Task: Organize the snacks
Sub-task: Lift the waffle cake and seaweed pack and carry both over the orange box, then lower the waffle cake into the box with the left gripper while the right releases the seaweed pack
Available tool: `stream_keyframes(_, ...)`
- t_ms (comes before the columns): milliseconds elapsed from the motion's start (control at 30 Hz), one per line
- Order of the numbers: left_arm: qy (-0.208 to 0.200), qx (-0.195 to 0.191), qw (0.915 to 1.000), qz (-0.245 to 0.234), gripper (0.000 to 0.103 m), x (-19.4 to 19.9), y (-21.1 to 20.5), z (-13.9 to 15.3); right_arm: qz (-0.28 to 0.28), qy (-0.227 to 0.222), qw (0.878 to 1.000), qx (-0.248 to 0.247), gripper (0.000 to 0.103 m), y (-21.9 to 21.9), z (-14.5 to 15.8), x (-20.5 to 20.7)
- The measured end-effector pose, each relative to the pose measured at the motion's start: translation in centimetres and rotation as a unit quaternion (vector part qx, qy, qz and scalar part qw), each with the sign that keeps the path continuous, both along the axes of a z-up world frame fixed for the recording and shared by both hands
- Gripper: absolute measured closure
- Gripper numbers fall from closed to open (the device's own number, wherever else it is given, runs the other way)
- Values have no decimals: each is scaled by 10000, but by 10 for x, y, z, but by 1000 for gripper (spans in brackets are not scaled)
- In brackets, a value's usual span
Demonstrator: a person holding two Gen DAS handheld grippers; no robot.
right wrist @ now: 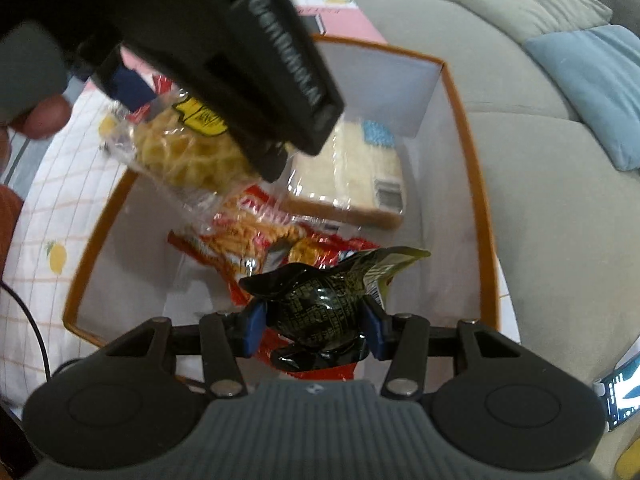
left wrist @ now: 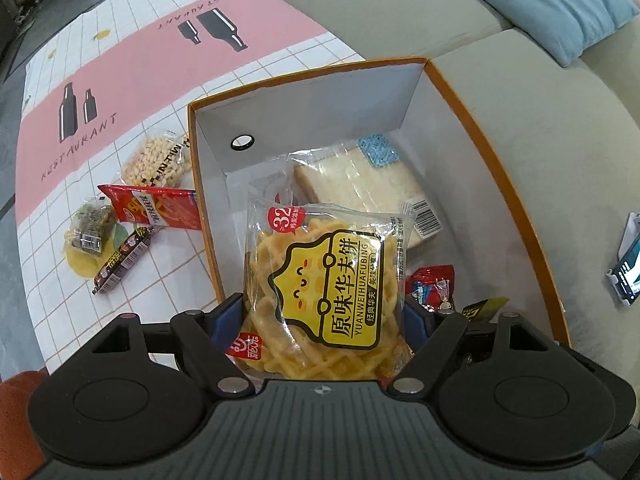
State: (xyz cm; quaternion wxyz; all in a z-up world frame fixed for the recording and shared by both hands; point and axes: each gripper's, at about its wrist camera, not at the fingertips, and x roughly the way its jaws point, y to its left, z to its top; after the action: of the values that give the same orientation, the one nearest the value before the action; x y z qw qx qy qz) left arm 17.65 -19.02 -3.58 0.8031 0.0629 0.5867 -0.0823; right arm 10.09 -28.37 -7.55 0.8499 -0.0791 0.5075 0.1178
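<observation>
While both grippers are hanging over the box (left wrist: 520, 184), an orange-rimmed cardboard carton with smooth white walls, each is carrying one snack. The left gripper (left wrist: 324, 312) is pinching a crinkly clear packet of waffle biscuits (left wrist: 320, 280), its lattice-shaped yellow pieces showing behind a yellow label, with the blue pads pressing on both sides. The right gripper (right wrist: 316, 326) is standing fairly wide yet squeezing a glossy black pouch (right wrist: 320, 308), rounded and bulging, printed with fine gold marks and ending in a flat crimped tail.

Lying inside the box are a wrapped sandwich (right wrist: 352, 176) of soft white bread against the far wall and a shiny red snack bag (right wrist: 248, 240) nearer the middle.

Only the left wrist view is showing the snacks waiting on the checked tablecloth (left wrist: 168, 80) left of the box: a noodle pack (left wrist: 158, 160), a red packet (left wrist: 160, 210), a small sausage (left wrist: 122, 260) and a green-wrapped bar (left wrist: 90, 228). Only the right wrist view is showing the left gripper from outside, blurred, with fingers (right wrist: 40, 116) on its handle.
</observation>
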Motion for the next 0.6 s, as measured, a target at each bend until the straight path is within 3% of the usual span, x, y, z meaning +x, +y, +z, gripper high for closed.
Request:
stream_keyframes(267, 151, 86, 9998, 19, 10, 8, -5, -6, 74, 194, 9998, -59, 53, 5, 0, 3)
stream_keyframes(600, 331, -608, 9976, 50, 9, 6, 19, 3, -125, 167, 9994, -260, 45, 5, 5, 11)
